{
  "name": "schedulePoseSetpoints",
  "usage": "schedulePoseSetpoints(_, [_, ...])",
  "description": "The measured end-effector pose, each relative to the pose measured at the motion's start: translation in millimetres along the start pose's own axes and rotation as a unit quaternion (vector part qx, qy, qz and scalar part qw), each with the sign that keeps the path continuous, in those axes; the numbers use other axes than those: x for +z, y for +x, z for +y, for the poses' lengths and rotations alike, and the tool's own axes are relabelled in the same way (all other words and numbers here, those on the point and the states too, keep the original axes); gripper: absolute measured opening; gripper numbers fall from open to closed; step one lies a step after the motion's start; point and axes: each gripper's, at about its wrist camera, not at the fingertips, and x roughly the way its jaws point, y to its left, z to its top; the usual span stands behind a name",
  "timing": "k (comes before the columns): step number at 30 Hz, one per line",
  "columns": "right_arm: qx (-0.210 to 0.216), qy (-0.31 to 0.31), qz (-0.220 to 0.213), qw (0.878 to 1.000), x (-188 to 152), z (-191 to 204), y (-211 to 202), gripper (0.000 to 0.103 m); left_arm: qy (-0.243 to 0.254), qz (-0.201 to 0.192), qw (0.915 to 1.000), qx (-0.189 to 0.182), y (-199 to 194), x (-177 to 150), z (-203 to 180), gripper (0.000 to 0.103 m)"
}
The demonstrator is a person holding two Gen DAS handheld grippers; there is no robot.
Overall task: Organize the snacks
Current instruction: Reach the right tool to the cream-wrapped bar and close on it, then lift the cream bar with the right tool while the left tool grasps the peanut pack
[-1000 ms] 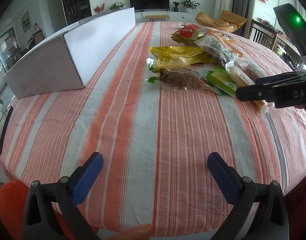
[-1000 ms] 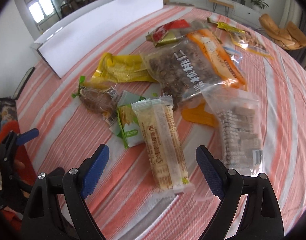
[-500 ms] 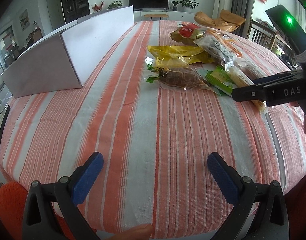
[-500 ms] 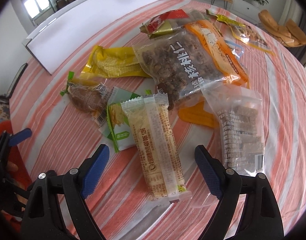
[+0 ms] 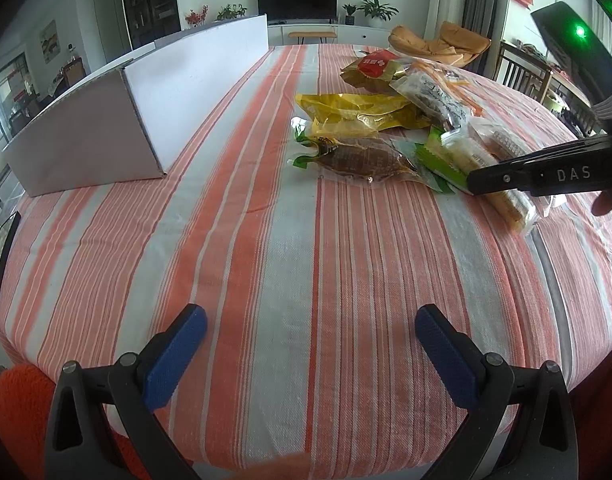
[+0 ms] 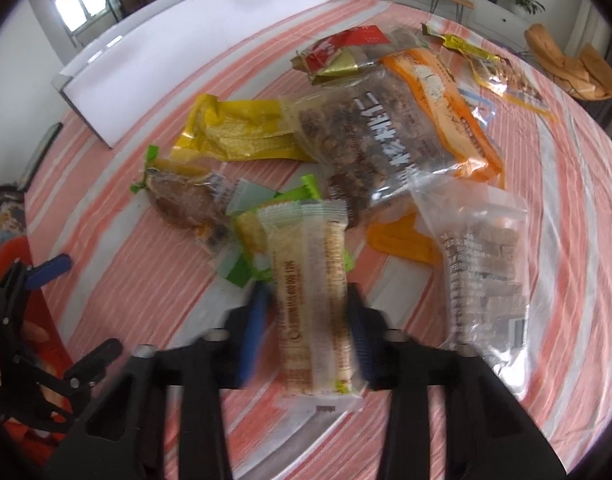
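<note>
Clamping down now: my right gripper has just closed its jaws on the long pale cracker pack, blue pads pressing its two long sides about midway along its length, its sealed end poking back toward the camera. The pack lies on the striped tablecloth, at the near end of the snack pile, overlapping a green wrapper, with a clear bag of brown cubes just beside it on the right. My left gripper hangs wide open over bare cloth near the table's front edge, nothing between its pads. The white box sits along the left edge.
</note>
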Motion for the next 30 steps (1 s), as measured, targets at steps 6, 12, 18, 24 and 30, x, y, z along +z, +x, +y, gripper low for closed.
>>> schedulePoseSetpoints(6, [0.035,0.058,-0.053,0.996,-16.8,-8.0,-34.3,0.032,0.002,-0.002,1.0000,-0.001,-0.7,-1.2,0.0,0.103])
schedulePoseSetpoints(12, [0.003,0.171,-0.128,0.977,-48.7,-73.8,-83.1,0.032,0.004,-0.004,1.0000,-0.001,-3.3,-3.4,0.0,0.103])
schedulePoseSetpoints(18, [-0.082,0.261,-0.105,0.956,-93.1,-144.8,-87.4,0.032,0.008,-0.012,0.9999,-0.004,-5.1,-5.1,0.7,0.103])
schedulePoseSetpoints(24, [-0.074,0.290,-0.108,0.948,-118.3,-156.0,-80.4,0.032,0.058,0.020,0.9967,-0.054,-9.9,28.9,6.8,0.103])
schedulePoseSetpoints(30, [-0.056,0.289,-0.133,0.946,-126.9,-146.5,-88.3,0.032,0.204,-0.028,0.9741,-0.094,-5.2,109.2,-8.3,0.103])
